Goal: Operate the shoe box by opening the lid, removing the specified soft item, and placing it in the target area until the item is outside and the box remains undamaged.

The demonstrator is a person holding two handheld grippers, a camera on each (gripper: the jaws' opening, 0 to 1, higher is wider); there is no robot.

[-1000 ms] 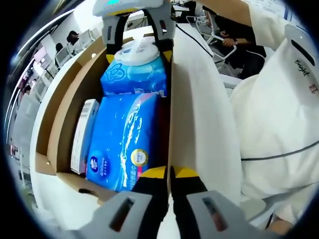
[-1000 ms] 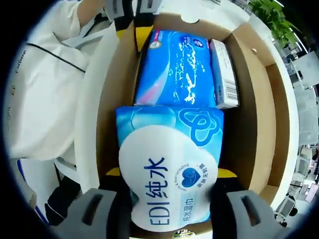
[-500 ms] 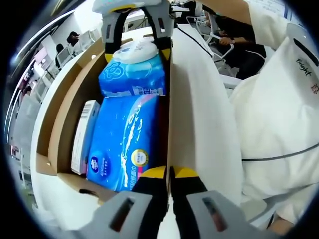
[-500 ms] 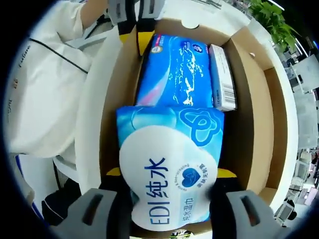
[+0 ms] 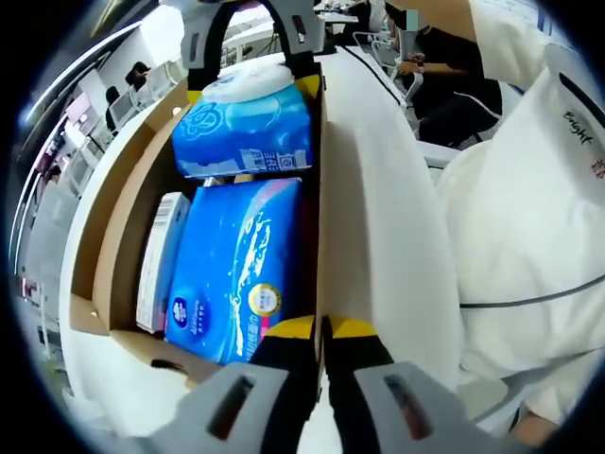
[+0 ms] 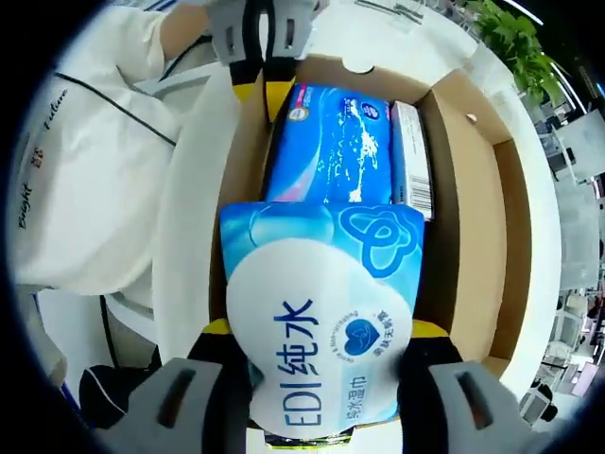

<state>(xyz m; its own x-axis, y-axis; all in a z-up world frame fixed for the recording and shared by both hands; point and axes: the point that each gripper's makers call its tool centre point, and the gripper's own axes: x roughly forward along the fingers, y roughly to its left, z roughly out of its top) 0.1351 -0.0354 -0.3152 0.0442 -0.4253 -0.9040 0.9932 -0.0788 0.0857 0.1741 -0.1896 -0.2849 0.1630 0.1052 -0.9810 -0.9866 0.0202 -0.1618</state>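
The shoe box (image 5: 113,208) is white outside and brown inside, and it stands with its white lid (image 5: 378,218) swung open. My left gripper (image 5: 323,326) is shut on the lid's near edge, also seen as the left gripper (image 6: 260,90) at the box's far wall. A light-blue wet wipes pack (image 6: 317,284) with a white heart-shaped flap sits clamped in my right gripper (image 6: 321,333). In the left gripper view the wipes pack (image 5: 244,128) hangs above the box's far end in the right gripper (image 5: 253,90).
A blue tissue pack (image 5: 241,270) and a slim white carton (image 5: 159,255) lie inside the box. A person's white coat (image 5: 529,218) is close beside the lid. Office chairs and seated people are beyond, with a green plant (image 6: 515,47) past the table.
The right gripper has lifted the wipes pack higher, clear of the tissue pack. The box looks smaller in the right gripper view. The left gripper has kept its hold.
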